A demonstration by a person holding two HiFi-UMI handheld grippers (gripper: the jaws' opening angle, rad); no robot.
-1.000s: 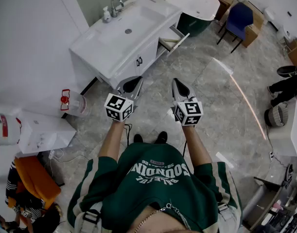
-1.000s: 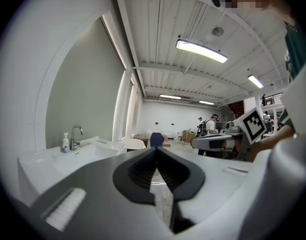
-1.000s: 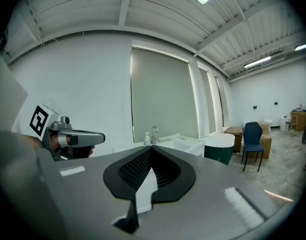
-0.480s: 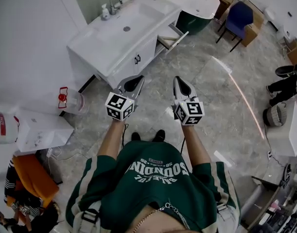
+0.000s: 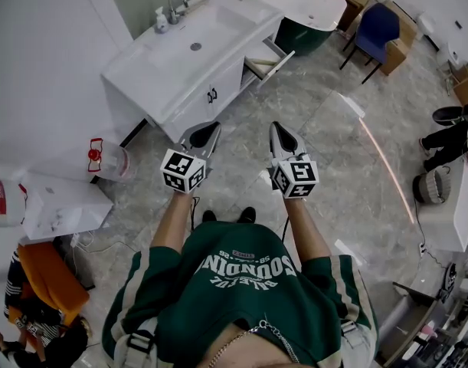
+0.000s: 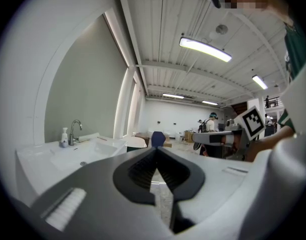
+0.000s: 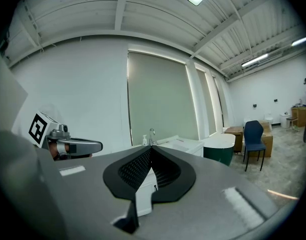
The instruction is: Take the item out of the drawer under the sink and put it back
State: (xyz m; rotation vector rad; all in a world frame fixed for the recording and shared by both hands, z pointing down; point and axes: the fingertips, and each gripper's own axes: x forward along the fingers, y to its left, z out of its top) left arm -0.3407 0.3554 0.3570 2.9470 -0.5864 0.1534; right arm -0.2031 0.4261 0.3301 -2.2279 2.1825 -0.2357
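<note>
Seemingly the item lies inside the drawer, though no view shows it: only a pale inner wall of the drawer can be made out. That drawer stands partly pulled out at the right end of the cabinet under the sink, its front angled toward the open floor.

Both claws are well apart from it. The left gripper has its jaws pressed together on nothing, and the right gripper is likewise closed and empty; the two are held side by side, nearly level, pointing toward the cabinet.

I judge the step in hand to be the approach. To do it well, the person should step closer and to the drawer's open side, so the head view looks down into it and the item can be found first. The right gripper is on the drawer's side and seems the natural one to reach in; its jaws need spreading before entry, not inside. If the opening proves too narrow, the left gripper can draw the front out farther. The blue chair is off to the right, clear of that path.
</note>
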